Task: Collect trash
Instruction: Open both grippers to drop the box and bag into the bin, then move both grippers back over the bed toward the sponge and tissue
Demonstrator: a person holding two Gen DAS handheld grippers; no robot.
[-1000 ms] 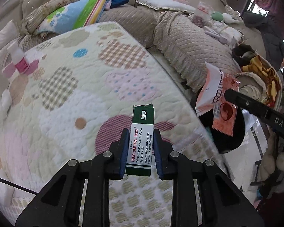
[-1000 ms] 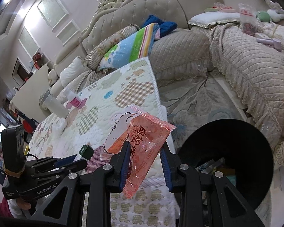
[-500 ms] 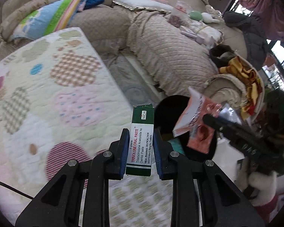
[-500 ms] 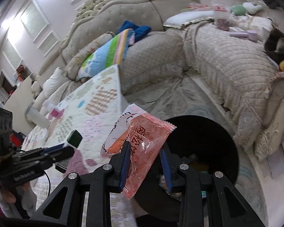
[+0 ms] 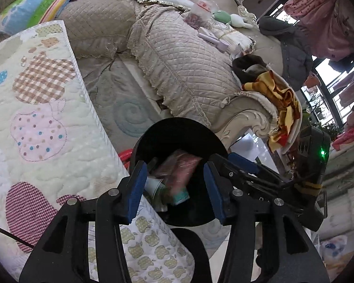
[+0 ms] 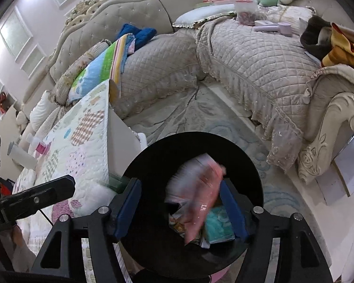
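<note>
left gripper (image 5: pixel 174 188): jaws opening, blue pads well apart, nothing pressed between them. it points down over the black bin (image 5: pixel 158 136), which stands on the floor just beside the right edge of the quilted table cover (image 5: pixel 42 122). a green box (image 6: pixel 116 182), blurred and partly hidden behind the right gripper's left finger, shows at the bin's near-left rim; whether it touches the rim cannot be told.

right gripper (image 6: pixel 180 208): jaws opening, pads apart. the orange snack wrapper (image 6: pixel 200 195) lies between the pads, motion-blurred, over the bin's mouth; its right edge overlaps the right pad in the picture, and contact cannot be confirmed. in the left wrist view the same wrapper (image 5: pixel 179 168) shows as a pinkish blur inside the bin.

bin contents: a teal packet (image 6: pixel 218 226) and further wrappers at the bottom, mostly covered and hard to identify. the bin's near rim is cut off by the gripper bodies in both views.

beyond the bin: a patterned rug (image 5: pixel 127 115), then the beige quilted sofa (image 5: pixel 184 61) at the far side.
</note>
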